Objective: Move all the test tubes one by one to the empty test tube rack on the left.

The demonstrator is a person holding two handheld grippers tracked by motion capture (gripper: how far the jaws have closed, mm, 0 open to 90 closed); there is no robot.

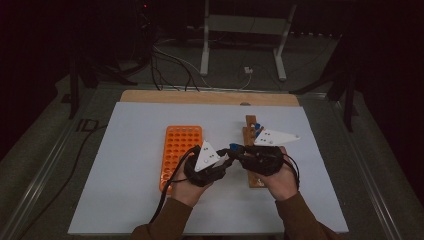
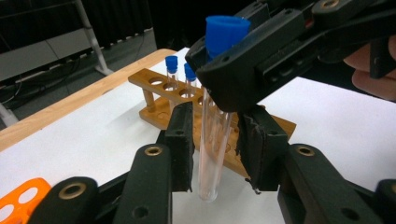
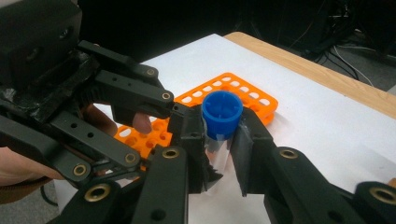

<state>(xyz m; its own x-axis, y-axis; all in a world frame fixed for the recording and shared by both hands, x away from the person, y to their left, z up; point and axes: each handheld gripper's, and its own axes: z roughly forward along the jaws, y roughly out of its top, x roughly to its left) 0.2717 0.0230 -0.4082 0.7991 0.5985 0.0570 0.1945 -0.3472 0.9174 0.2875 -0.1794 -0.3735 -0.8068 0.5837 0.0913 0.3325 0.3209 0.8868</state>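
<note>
A clear test tube (image 2: pixel 212 154) with a blue cap (image 3: pixel 222 112) hangs upright above the white table (image 1: pixel 125 190). My right gripper (image 3: pixel 219 135) is shut on it just under the cap; in the left gripper view it reaches in from the upper right. My left gripper (image 2: pixel 219 112) has its pads (image 2: pixel 182 140) on either side of the tube's lower half, with a thin gap showing on each side. In the high view both grippers meet at mid table, the left gripper (image 1: pixel 227 159) beside the right gripper (image 1: pixel 239 152).
A wooden tube rack (image 2: pixel 149 81) stands just behind the held tube, with two blue-capped tubes (image 2: pixel 172 65) in its far holes. An orange rack (image 1: pixel 181 145) with several empty holes lies to the left. The table's wooden far edge (image 1: pixel 210 97) borders the white sheet.
</note>
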